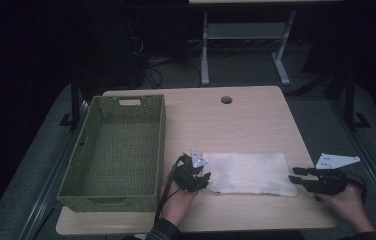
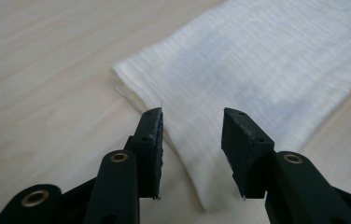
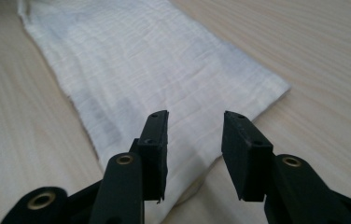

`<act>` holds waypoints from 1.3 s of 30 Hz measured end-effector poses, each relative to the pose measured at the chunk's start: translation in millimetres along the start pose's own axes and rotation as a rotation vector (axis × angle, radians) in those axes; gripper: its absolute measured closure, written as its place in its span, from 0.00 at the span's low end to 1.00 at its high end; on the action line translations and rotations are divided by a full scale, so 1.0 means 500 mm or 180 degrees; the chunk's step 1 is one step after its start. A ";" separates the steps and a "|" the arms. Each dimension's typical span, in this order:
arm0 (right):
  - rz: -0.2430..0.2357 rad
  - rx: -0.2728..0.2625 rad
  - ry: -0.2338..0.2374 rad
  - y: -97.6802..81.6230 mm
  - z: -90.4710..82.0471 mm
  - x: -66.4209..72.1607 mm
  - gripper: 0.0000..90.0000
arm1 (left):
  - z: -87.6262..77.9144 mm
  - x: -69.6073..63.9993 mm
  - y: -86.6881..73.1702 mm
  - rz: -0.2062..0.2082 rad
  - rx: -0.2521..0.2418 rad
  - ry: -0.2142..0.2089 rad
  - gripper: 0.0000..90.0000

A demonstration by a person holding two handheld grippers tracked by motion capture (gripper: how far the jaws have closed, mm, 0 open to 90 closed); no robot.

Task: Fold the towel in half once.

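Cloth (image 1: 248,172): flat on desk (image 1: 246,120), near edge, long axis left–right.
Left gripper (image 1: 202,176): spread, at cloth's left end.
Right gripper (image 1: 296,177): spread, at right end.
Basket (image 1: 88,150): far left.

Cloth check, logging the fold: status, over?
Left gripper open at cloth's left end, right gripper open at its right end. Cloth flat, folded, unheld. Basket off left, nothing in the way.

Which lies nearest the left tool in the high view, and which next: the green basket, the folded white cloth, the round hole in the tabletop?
From the left tool:
1. Folded white cloth, its end right at the tool's tips.
2. Green basket, alongside on the table's left.
3. Round hole, near the far edge.
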State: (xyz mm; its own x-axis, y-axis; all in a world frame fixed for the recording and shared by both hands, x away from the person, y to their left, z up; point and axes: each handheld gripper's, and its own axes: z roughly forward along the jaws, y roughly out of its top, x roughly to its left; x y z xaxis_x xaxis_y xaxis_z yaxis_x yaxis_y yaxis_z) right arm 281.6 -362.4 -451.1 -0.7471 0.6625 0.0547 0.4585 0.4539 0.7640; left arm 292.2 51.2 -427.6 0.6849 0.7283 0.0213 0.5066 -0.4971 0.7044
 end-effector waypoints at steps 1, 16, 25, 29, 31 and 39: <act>-0.0016 0.0006 0.0001 0.004 0.003 -0.004 0.66 | 0.004 0.005 0.005 -0.0010 -0.0015 0.0013 0.64; 0.0090 -0.0018 -0.0177 0.068 0.077 -0.093 0.67 | 0.082 0.071 0.071 -0.0001 -0.0052 0.0088 0.62; 0.0213 0.0105 -0.0154 0.063 0.127 -0.138 0.68 | 0.111 0.097 0.075 -0.0027 0.0008 0.0141 0.61; 0.0210 0.0116 -0.0108 0.054 0.136 -0.142 0.71 | 0.115 0.104 0.073 -0.0068 0.0009 0.0135 0.60; 0.0208 0.0115 -0.0081 0.053 0.136 -0.141 0.74 | 0.118 0.106 0.071 -0.0069 0.0041 0.0115 0.60; 0.0227 0.0110 0.0009 0.052 0.136 -0.138 0.86 | 0.144 0.110 0.064 -0.0069 0.0167 0.0085 0.60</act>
State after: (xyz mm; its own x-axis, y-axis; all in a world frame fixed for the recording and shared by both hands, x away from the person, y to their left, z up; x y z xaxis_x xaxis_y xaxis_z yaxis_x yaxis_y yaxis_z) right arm 378.1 -355.9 -478.9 -0.7133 0.6922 0.1101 0.5270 0.4260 0.7354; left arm 383.7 41.3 -455.3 0.6598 0.7510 0.0258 0.5485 -0.5047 0.6667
